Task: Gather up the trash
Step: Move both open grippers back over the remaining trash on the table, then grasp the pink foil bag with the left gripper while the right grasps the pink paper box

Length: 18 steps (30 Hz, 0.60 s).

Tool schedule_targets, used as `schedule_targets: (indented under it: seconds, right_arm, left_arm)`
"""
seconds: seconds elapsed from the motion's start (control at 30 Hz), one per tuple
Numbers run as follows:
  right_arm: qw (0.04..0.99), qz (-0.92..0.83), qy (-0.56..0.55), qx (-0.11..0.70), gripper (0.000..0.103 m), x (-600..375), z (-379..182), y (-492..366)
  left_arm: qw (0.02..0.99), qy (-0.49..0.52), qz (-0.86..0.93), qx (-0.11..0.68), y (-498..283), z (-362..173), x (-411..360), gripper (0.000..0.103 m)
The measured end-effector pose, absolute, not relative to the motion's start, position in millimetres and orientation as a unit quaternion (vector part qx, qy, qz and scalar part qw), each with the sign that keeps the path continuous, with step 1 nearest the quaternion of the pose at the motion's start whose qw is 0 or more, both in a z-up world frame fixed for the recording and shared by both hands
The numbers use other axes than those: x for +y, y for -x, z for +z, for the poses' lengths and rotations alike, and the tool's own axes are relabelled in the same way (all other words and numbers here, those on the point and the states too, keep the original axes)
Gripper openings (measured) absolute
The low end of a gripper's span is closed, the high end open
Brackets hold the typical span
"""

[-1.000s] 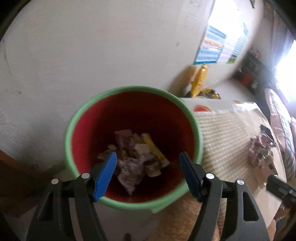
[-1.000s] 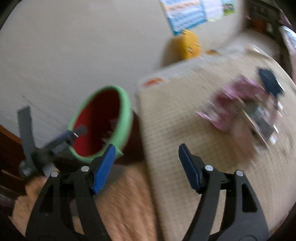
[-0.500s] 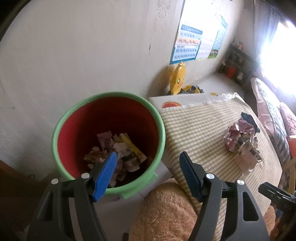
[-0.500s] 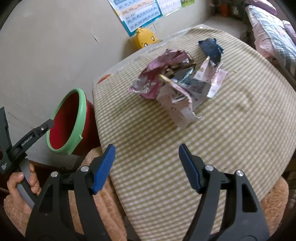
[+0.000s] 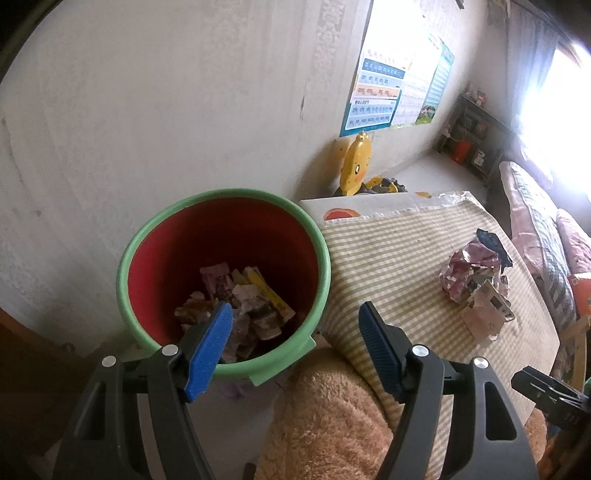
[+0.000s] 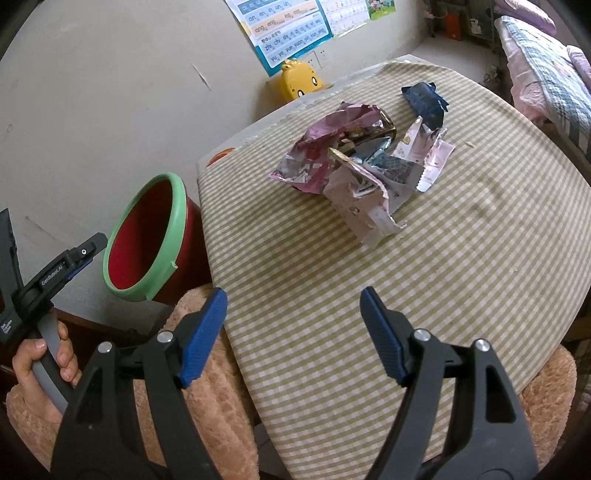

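A red bin with a green rim [image 5: 310, 236] stands beside the table and holds several crumpled wrappers [image 5: 240, 299]. It also shows in the right wrist view [image 6: 177, 206]. A pile of pink and silver wrappers [image 6: 354, 158] with a dark blue wrapper [image 6: 424, 98] lies on the checked tablecloth [image 6: 443, 266]; the pile also shows in the left wrist view [image 5: 472, 280]. My left gripper [image 5: 295, 339] is open and empty above the bin's near rim. My right gripper [image 6: 293, 332] is open and empty over the table's near edge, short of the pile.
A yellow duck toy [image 6: 297, 83] sits against the wall behind the table, under a poster [image 6: 288, 29]. A bed [image 6: 543, 62] lies to the right. My fuzzy orange sleeves [image 6: 207, 387] are at the table's near edge.
The left gripper drew back from over the bin and the view steadied. The right gripper swung from the bin toward the table and now faces the wrapper pile. Both stayed open.
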State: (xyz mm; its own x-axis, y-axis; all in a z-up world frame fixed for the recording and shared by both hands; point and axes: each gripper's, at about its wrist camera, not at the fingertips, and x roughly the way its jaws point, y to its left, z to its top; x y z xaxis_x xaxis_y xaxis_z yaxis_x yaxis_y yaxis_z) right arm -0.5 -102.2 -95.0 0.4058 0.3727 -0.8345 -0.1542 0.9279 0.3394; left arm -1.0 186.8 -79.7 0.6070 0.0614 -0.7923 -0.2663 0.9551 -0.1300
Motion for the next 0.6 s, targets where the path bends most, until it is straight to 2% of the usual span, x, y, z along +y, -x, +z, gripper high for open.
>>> schedule_targets:
  seconds: [0.4,0.47,0.6]
  right_arm:
    - [0.836,0.096,-0.126,0.526,0.073,-133.7,-107.6,-36.8]
    - [0.839,0.084,-0.134,0.521,0.076,-140.2,-107.8,-47.2]
    - [0.843,0.071,-0.127,0.519,0.077,-142.0,-114.5,-72.9]
  left_arm:
    - [0.88,0.106,0.052,0.46,-18.1,-99.5,161.9,0.068]
    - [0.879,0.098,0.042,0.465,-22.5,-102.2,154.7,0.068]
    - [0.875,0.079,0.026,0.477,-30.5,-108.3,140.5,0.067]
